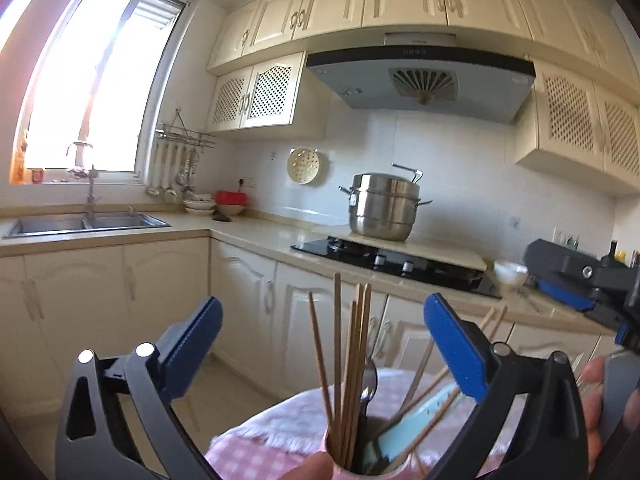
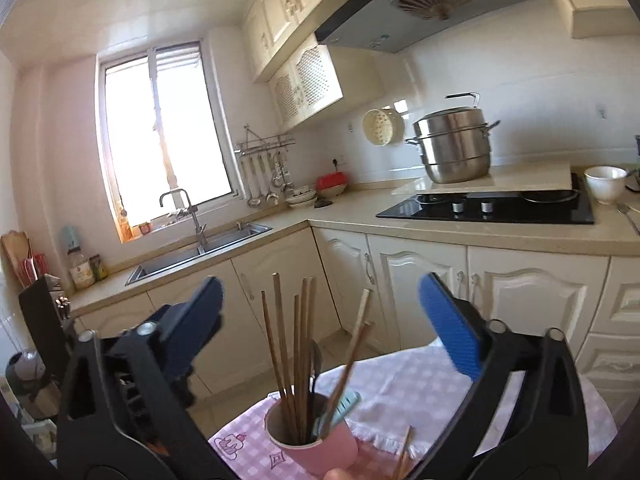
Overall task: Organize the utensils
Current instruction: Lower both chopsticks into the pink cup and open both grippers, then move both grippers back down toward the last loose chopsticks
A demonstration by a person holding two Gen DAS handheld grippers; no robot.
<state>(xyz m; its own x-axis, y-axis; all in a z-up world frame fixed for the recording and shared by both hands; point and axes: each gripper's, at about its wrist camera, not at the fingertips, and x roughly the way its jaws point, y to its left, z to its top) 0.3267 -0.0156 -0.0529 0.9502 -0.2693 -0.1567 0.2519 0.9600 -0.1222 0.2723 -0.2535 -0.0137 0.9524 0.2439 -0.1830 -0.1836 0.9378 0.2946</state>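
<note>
A: Where's the pink cup (image 2: 316,446)?

B: Low between the spread jaws of the right gripper (image 2: 320,312), on the checked cloth (image 2: 408,392) over the table. Nothing is clamped.

A: And the left gripper (image 1: 320,328)?

B: Wide open too, cup (image 1: 372,470) just below its gap (only the rim shows).

A: What's inside?

B: Chopsticks (image 2: 298,360) upright, a spoon (image 2: 315,364), and a pale blue utensil (image 2: 340,410) leaning toward the right finger. One more stick (image 2: 403,454) lies on the cloth beside the cup.
</note>
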